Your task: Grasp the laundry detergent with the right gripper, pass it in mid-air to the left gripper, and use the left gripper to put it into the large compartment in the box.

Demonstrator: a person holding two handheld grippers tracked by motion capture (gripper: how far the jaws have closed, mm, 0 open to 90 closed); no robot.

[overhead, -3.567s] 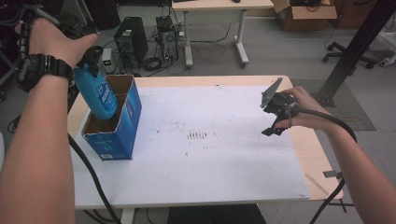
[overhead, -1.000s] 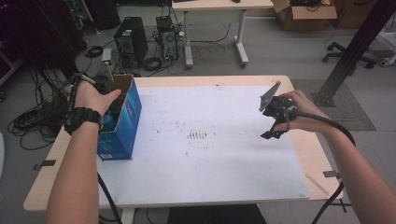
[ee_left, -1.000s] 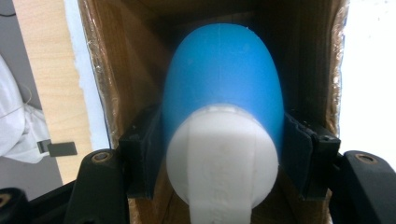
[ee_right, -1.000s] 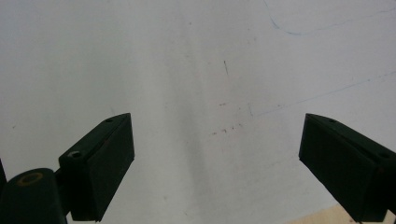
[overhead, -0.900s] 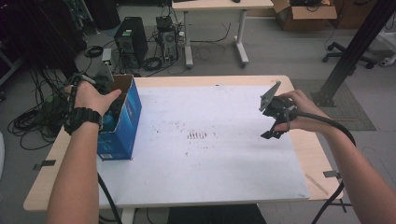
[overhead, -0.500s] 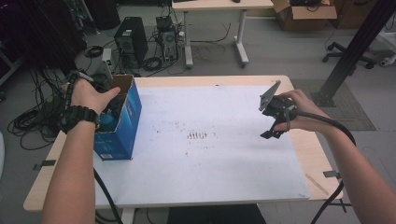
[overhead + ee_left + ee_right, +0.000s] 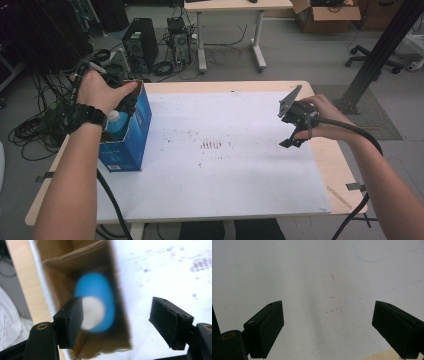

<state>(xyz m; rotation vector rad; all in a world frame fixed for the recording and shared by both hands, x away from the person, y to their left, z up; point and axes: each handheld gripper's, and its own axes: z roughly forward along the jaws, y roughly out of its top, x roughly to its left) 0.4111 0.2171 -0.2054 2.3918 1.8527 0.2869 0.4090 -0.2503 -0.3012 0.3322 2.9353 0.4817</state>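
A blue bottle (image 7: 119,125) with a white cap (image 7: 92,312) stands inside an open blue cardboard box (image 7: 131,145) at the table's left edge. My left gripper (image 7: 116,315) hovers just above the box mouth, open, with the bottle (image 7: 100,295) below and apart from its jaws. In the high view the person's hand covers most of the left gripper (image 7: 124,97). My right gripper (image 7: 295,122) is held above the table's right side, open, with nothing between its jaws; the right gripper (image 7: 327,317) looks down on bare white table cover.
A white sheet (image 7: 225,170) with small dark marks (image 7: 211,145) covers the wooden table (image 7: 340,165). Beyond the far edge stand a computer tower (image 7: 137,47), cables on the floor and another table's legs (image 7: 202,40).
Earlier my left gripper held the blue bottle above the box. Now the bottle stands in the box and the gripper has let go and lifted slightly. The right gripper has stayed still.
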